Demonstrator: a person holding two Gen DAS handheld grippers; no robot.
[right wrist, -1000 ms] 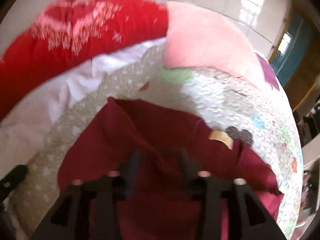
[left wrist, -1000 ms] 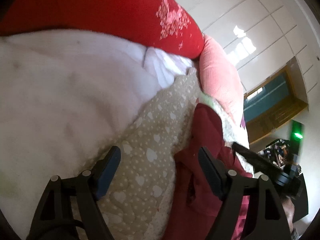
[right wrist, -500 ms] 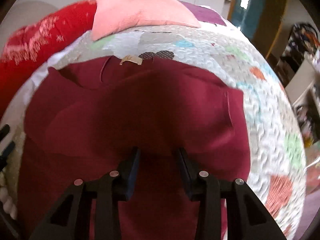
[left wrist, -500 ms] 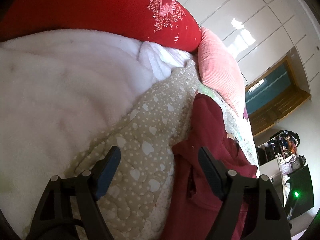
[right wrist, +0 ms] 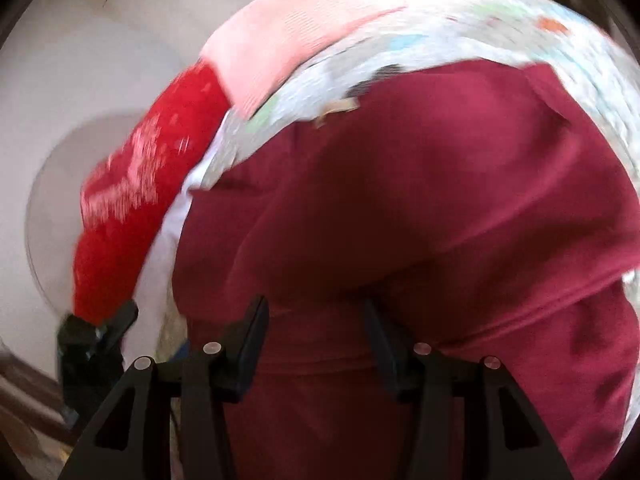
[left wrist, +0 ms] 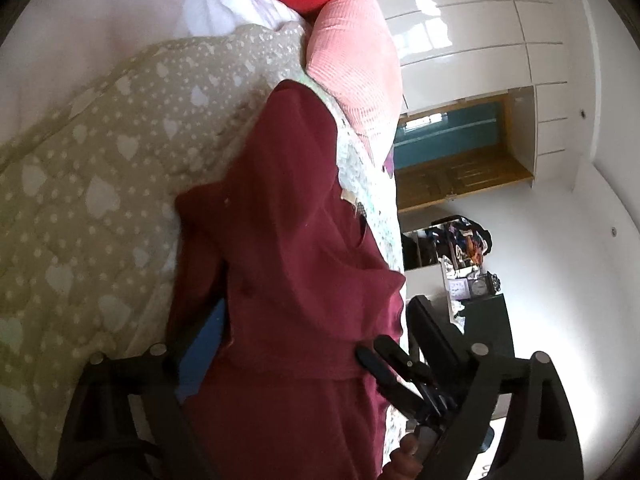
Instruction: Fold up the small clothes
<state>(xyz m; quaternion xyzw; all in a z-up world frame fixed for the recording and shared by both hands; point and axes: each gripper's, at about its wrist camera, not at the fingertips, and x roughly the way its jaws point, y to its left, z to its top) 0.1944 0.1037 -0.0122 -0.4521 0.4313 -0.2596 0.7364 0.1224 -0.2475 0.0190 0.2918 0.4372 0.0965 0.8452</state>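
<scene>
Colours and patterns, bed scene

Maroon garment (left wrist: pixel 296 240) lying plain, centre frame; beige quilt (left wrist: pixel 100 168) showing white hearts and dots at left; pink ribbed pillow (left wrist: pixel 356 68) sitting upper centre; red pillow (right wrist: pixel 132 200) showing pale print, left; patchwork bedspread (right wrist: pixel 460 28) showing pastel patches, top.

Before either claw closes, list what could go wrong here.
1. The maroon garment lies bunched in layers, so the left claw, its jaws just widened around a thick fold, may pinch several layers.
2. The right claw may also catch the quilt underneath.
</scene>
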